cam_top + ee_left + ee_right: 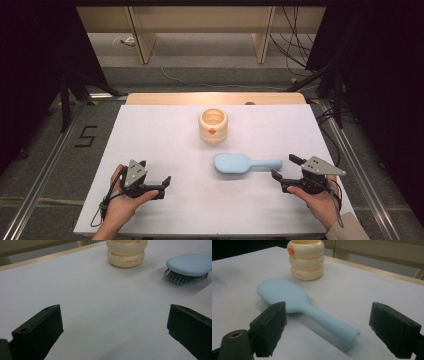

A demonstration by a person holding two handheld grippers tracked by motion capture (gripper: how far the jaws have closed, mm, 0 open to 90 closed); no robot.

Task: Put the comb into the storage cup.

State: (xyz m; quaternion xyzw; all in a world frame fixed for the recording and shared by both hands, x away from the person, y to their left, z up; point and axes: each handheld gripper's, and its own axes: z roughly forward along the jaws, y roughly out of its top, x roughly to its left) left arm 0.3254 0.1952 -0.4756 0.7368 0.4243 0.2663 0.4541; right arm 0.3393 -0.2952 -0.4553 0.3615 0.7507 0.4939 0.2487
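Observation:
A light blue hairbrush (245, 163) lies bristles down on the white table (165, 140), its handle toward the right. Behind it stands a cream ribbed cup (213, 126) with a small orange mark on its front. My right gripper (285, 169) is open just off the handle's end; in the right gripper view the hairbrush (299, 305) lies ahead, its handle end short of the jaws, touching neither. My left gripper (156, 181) rests open near the front left, nothing between its jaws. In the left gripper view the cup (126, 252) and the hairbrush (188, 265) sit far ahead.
The table's wooden far edge (215, 98) borders a floor with cables and stand legs. A number 5 is marked on the floor (86, 136) to the left. White tabletop stretches between the two grippers.

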